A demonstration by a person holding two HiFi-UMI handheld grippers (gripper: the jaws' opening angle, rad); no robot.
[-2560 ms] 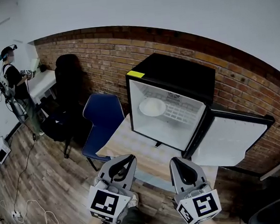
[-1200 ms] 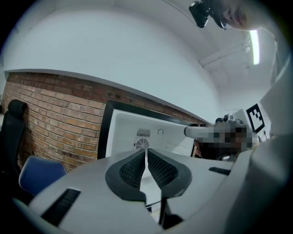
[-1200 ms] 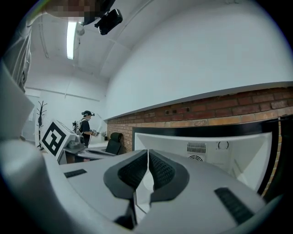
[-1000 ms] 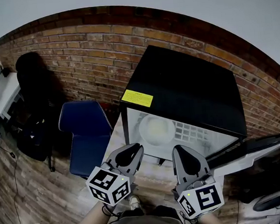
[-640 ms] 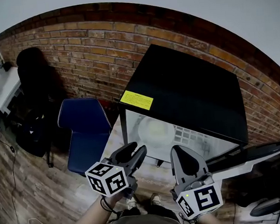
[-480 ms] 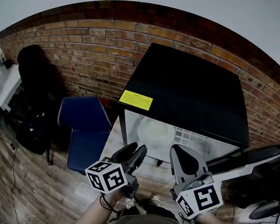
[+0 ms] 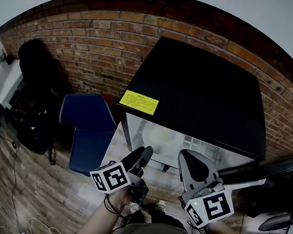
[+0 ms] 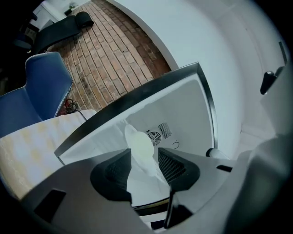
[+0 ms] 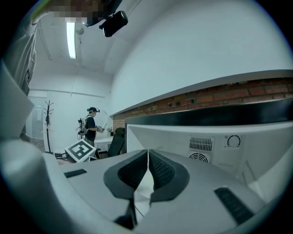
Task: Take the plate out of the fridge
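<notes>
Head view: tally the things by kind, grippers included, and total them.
Grippers: 2 (left gripper, jaws opening, empty; right gripper, jaws together)
Chairs: 2 (blue chair; black chair)
Fridges: 1 (fridge)
Plates: 1 (plate, inside the fridge)
Total: 6

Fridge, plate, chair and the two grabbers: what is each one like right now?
Fridge: open, its door swung out to the right.
Plate: lying flat on the shelf inside the fridge, untouched.
Left gripper: jaws opening, aimed at the plate, holding nothing.
Right gripper: jaws shut, holding nothing.
Blue chair: upright, nobody sitting on it.
</notes>
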